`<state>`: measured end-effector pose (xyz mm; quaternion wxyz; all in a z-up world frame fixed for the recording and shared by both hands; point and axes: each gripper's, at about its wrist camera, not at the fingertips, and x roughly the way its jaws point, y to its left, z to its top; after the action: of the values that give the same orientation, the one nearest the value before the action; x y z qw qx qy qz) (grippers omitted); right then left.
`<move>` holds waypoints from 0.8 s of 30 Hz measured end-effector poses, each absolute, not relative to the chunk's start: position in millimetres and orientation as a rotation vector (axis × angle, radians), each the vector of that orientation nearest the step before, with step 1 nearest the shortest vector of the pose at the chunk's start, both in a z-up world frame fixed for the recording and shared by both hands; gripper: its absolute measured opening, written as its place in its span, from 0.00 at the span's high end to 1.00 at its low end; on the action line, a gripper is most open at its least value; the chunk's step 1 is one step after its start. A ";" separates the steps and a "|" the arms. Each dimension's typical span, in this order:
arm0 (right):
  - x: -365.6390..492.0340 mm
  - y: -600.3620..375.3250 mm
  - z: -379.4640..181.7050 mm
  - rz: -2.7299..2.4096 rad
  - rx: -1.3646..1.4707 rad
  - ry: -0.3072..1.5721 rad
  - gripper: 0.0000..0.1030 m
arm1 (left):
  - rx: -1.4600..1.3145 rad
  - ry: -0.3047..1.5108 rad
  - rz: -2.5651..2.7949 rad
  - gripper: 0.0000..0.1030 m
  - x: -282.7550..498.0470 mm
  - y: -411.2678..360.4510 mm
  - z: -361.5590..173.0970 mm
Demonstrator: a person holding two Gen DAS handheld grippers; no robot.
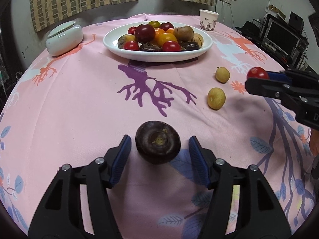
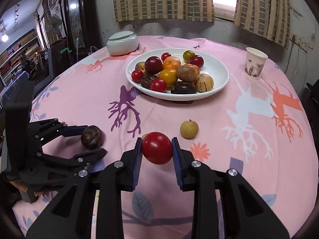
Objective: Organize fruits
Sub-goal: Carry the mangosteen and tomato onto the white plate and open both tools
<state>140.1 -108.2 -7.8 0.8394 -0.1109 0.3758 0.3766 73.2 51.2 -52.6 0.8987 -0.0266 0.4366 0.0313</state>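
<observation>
Left-wrist footage is dominated by a dark purple, flattened fruit [image 1: 158, 142], possibly a water chestnut, which is bracketed by the left gripper [image 1: 159, 140]; the jaws are spread, with a gap left on each side of the fruit, so nothing is grasped yet. The fruit is seen resting on the pink printed tablecloth [image 1: 79, 99], stem scar turned toward the camera, and the fingers appear to have been lined up at its widest part so that a closing squeeze would meet it squarely.

A red cherry tomato [image 2: 157, 148] is held in the right gripper [image 2: 157, 149], the blue pads being pressed against both its sides. It looks to be lifted clear of the cloth, presumably so that it can be carried to the white dish [image 2: 221, 73], where other tomatoes, oranges and brown fruits are already heaped.

Two small tan fruits, likely longans, are left loose on the cloth: one [image 1: 222, 74] nearer the dish, the other [image 1: 216, 98] closer to the left gripper. A lidded ceramic jar [image 1: 64, 37] and a paper cup [image 1: 208, 21] are set beside the dish, well apart from the loose fruit.

A gentle grip is judged to be needed, since the tomato's skin is smooth and easily bruised.
</observation>
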 end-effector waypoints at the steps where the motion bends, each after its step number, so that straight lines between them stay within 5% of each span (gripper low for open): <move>1: 139.4 -110.7 -7.9 0.799 -0.223 0.795 0.71 | -0.046 0.905 0.065 0.39 73.3 50.4 -52.7; 4: 137.2 -113.1 -6.9 0.797 -0.223 0.785 0.71 | -0.045 0.901 0.073 0.43 73.1 51.0 -52.1; 5: 136.5 -113.5 -5.9 0.801 -0.221 0.781 0.71 | -0.043 0.895 0.090 0.57 72.9 51.3 -51.5; 24: 129.6 -117.8 5.2 0.812 -0.205 0.737 0.71 | -0.071 0.796 0.151 0.58 61.6 59.3 -11.3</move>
<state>129.6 -117.8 5.2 0.8485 -0.0972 0.3495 0.3852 61.6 59.3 -11.3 0.9184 -0.0345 0.3872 0.0732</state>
